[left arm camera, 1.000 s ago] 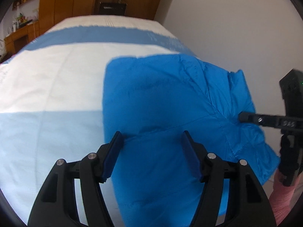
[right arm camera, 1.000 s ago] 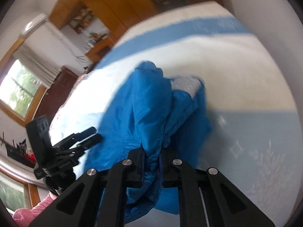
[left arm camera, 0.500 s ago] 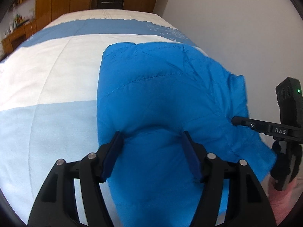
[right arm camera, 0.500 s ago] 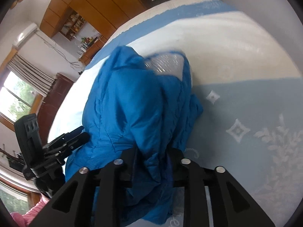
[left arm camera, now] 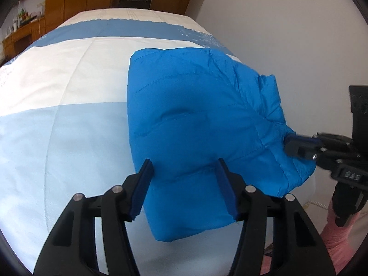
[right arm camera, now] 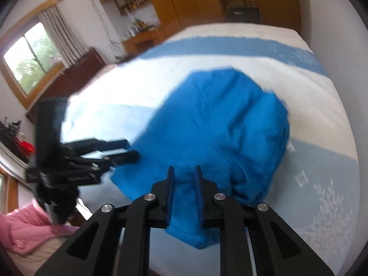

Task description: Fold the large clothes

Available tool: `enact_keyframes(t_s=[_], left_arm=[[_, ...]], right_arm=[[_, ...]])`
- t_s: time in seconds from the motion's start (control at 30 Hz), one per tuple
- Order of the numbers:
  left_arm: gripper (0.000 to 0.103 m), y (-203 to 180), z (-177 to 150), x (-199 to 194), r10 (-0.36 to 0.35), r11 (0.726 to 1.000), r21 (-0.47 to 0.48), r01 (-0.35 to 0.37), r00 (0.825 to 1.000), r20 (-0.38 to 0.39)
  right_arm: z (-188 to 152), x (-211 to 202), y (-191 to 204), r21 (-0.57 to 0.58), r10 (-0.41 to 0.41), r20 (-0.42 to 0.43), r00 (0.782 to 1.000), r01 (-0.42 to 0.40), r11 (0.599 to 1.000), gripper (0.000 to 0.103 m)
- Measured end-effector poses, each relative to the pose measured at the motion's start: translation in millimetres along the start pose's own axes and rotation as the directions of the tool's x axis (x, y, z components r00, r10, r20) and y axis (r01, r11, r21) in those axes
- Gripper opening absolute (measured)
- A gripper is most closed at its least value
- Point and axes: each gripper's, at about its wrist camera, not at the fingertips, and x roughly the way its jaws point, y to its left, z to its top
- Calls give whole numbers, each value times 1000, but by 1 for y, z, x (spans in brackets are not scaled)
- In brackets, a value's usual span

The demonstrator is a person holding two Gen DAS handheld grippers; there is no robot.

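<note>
Your left tongs [left arm camera: 184, 172] straddle the jacket's [left arm camera: 202, 115] near edge, jaws just closing, not yet clamped. Right tongs [right arm camera: 184, 179] nearly closed, grip unclear. Open bed [left arm camera: 69, 138] lies left.

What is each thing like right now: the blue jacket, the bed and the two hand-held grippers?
Blue jacket: folded into a puffy bundle, lying on the bed.
Bed: covered by a smooth blue and white quilt.
Left hand-held gripper: open, jaws just been closing, jacket between its fingers.
Right hand-held gripper: jaws just closed further, apparently pinching the jacket's edge.
</note>
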Motion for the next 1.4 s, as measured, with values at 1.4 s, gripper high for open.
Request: enact_keyframes(t_s=[1.4], left_arm=[[46, 20, 128, 143, -118, 993, -38, 112, 962, -246]], right_arm=[[73, 88, -112, 225, -41, -62, 997, 54, 973, 3]])
